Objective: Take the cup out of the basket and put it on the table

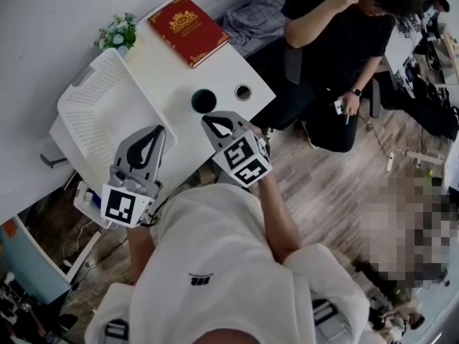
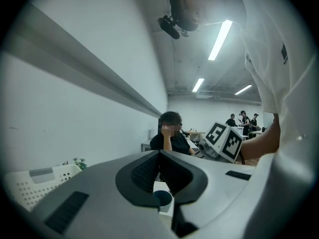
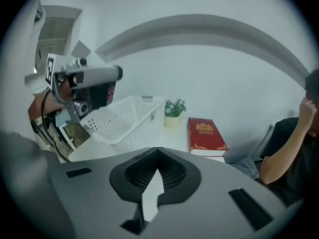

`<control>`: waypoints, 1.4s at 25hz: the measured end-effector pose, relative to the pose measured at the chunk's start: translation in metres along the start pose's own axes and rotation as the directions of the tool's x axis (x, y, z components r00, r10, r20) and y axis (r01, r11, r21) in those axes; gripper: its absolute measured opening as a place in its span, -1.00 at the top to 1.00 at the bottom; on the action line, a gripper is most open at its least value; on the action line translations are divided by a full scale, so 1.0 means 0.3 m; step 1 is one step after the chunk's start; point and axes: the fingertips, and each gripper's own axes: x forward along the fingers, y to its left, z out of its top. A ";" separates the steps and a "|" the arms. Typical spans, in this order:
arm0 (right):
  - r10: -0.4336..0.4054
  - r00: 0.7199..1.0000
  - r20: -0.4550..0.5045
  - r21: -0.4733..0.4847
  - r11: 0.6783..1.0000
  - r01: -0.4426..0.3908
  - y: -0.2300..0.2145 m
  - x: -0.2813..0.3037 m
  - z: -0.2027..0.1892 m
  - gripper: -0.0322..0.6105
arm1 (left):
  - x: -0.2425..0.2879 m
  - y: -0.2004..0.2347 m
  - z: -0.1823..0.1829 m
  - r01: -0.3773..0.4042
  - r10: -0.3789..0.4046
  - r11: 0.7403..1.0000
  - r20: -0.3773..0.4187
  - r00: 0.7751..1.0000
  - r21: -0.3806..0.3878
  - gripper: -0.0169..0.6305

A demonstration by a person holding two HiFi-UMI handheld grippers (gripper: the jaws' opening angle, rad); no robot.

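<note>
The dark cup [image 1: 204, 100] stands upright on the white table [image 1: 179, 77], outside the white perforated basket [image 1: 100, 113]. In the left gripper view the cup [image 2: 162, 199] shows just below the jaw tips. My left gripper [image 1: 158, 130] hovers at the basket's near right corner, shut and holding nothing. My right gripper [image 1: 207, 120] is just short of the cup, also shut and empty. In their own views the left gripper [image 2: 159, 153] and the right gripper [image 3: 158, 149] have their tips together. The basket [image 3: 124, 121] looks empty from the right gripper view.
A red book [image 1: 188, 29] and a small potted plant [image 1: 118, 33] sit at the table's far end. A small round ring-shaped item [image 1: 243, 92] lies right of the cup. A seated person in black [image 1: 337, 41] is close to the table's right side.
</note>
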 end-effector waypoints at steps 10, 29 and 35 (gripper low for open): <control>0.024 0.843 0.537 0.045 0.997 -0.057 -0.022 -0.334 0.354 0.86 | 0.014 -0.058 0.115 0.057 -0.059 0.998 0.112 0.992 0.017 0.91; 0.019 0.811 0.585 -0.015 1.000 -0.013 0.003 -0.420 0.384 0.86 | 0.042 -0.110 0.160 0.106 -0.113 0.993 0.126 0.986 0.058 0.91; 0.023 0.821 0.570 -0.021 1.000 -0.013 -0.004 -0.412 0.376 0.86 | 0.048 -0.109 0.154 0.100 -0.105 0.994 0.110 0.988 0.055 0.91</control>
